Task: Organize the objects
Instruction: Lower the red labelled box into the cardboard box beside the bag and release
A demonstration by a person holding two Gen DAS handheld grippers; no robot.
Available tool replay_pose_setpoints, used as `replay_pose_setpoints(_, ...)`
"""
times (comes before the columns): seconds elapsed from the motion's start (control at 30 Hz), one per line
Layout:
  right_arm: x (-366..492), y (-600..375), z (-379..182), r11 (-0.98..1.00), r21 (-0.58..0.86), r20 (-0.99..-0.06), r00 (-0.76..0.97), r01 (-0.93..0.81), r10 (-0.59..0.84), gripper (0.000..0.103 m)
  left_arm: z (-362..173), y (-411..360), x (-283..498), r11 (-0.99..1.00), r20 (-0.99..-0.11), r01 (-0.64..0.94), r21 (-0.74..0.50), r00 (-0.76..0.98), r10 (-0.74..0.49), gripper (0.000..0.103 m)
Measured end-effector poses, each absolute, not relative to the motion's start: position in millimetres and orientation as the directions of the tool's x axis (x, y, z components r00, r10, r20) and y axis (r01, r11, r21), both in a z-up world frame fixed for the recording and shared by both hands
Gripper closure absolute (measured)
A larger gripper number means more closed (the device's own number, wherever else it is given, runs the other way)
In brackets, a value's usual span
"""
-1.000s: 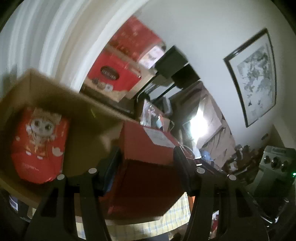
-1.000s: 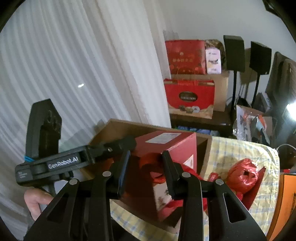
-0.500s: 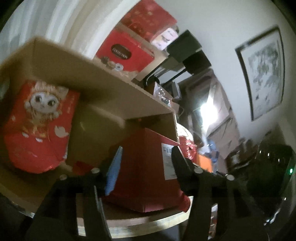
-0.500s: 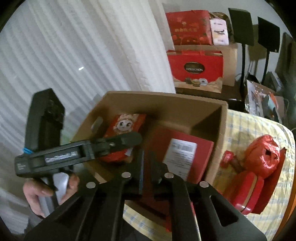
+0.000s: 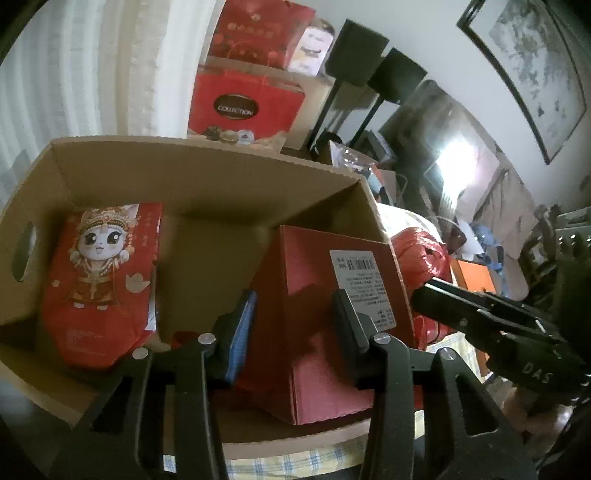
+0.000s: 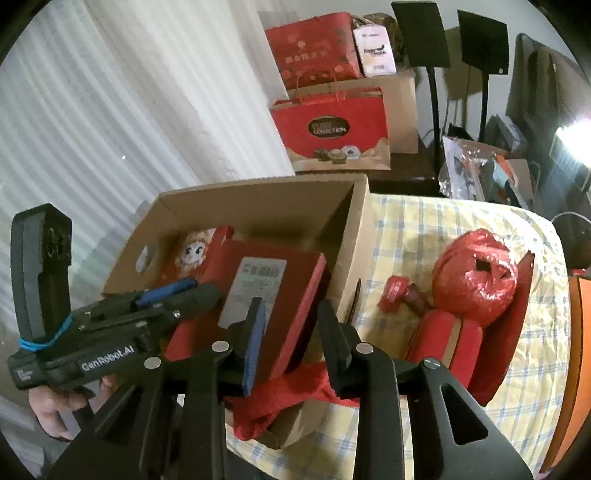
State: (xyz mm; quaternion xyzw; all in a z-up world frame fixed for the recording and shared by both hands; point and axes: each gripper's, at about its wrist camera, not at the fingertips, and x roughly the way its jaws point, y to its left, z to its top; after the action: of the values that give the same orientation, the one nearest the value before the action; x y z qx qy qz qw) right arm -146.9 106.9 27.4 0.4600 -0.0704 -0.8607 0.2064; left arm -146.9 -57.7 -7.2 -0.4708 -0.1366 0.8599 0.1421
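Observation:
A red box with a white label (image 5: pixel 306 280) (image 6: pixel 258 280) lies tilted in the right part of an open cardboard carton (image 5: pixel 184 147) (image 6: pixel 258 206). A red packet with a cartoon cat (image 5: pixel 99 277) (image 6: pixel 195 251) rests in the carton's left part. My left gripper (image 5: pixel 293 332) hovers over the red box; its jaws are closing and the pads do not press on it. My right gripper (image 6: pixel 293 339) straddles the box's right edge over a red ribbon (image 6: pixel 288 391); its jaws are opening and grip nothing.
On the checked cloth (image 6: pixel 424 229) right of the carton lie a red plastic-wrapped bundle (image 6: pixel 472 280), a round red tin (image 6: pixel 450 343) and a small red piece (image 6: pixel 395 295). A red gift bag (image 6: pixel 332 129) and black speakers (image 6: pixel 421 33) stand behind. A hand (image 6: pixel 55 406) holds the left gripper.
The red box, held above the carton by both grippers, now lies inside it. Both grippers came lower and let go; the right one shut fully, then parted again.

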Motion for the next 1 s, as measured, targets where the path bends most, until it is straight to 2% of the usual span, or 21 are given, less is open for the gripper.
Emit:
replay_pose_setpoints(0.17, -149, 99, 19, -0.889, 0.34, -0.77, -0.451, 0.307, -0.45, 0.072, -8, -60, -150, -0.925, -0.772, -0.124, -0.36, -0.517, 0.37, 0.064)
replay_pose_setpoints(0.4, -151, 90, 18, -0.877, 0.371, -0.762, -0.44, 0.304, -0.475, 0.062, -10, -71, -152, -0.912, -0.761, -0.108, -0.396, -0.517, 0.392, 0.064)
replay_pose_setpoints(0.47, -150, 85, 22, -0.864, 0.389, -0.753, -0.43, 0.319, -0.498, 0.062, -8, -76, -152, -0.917, -0.762, -0.096, -0.386, -0.527, 0.376, 0.064)
replay_pose_setpoints(0.7, -152, 45, 37, -0.832, 0.391, -0.739, -0.405, 0.394, -0.539, 0.062, -11, -116, -153, -0.929, -0.776, -0.002, -0.369, -0.55, 0.31, 0.064)
replay_pose_setpoints(0.87, -166, 21, 30, -0.758, 0.51, -0.706, -0.305, 0.407, -0.639, 0.063, -24, -148, -157, -0.935, -0.816, 0.09, -0.344, -0.522, 0.249, 0.066)
replay_pose_setpoints(0.93, -169, 18, 28, -0.739, 0.544, -0.694, -0.283, 0.397, -0.663, 0.063, -33, -162, -159, -0.926, -0.83, 0.127, -0.356, -0.498, 0.251, 0.066)
replay_pose_setpoints(1.0, -166, 20, 35, -0.757, 0.511, -0.696, -0.321, 0.408, -0.643, 0.063, -40, -171, -159, -0.909, -0.825, 0.129, -0.397, -0.484, 0.291, 0.066)
